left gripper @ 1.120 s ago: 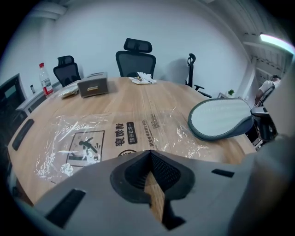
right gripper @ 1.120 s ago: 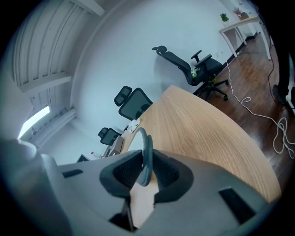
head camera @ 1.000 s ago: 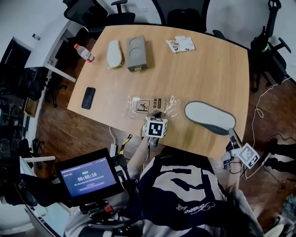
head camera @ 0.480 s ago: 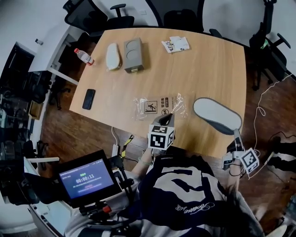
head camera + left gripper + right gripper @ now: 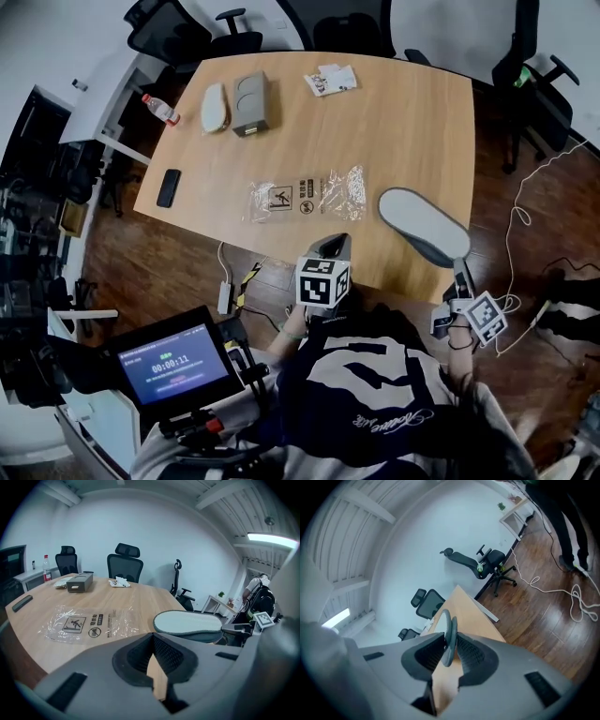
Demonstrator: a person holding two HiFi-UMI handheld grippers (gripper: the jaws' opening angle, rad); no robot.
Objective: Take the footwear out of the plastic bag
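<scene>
left tongs (image 5: 336,242) withdrawn from plastic bag (image 5: 305,198); right tongs (image 5: 459,269) gripping slipper (image 5: 422,225).

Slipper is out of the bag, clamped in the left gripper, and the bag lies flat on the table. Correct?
Not quite: the right gripper clamps the slipper, as the right gripper view shows. The bag does lie flat on the table.
</scene>
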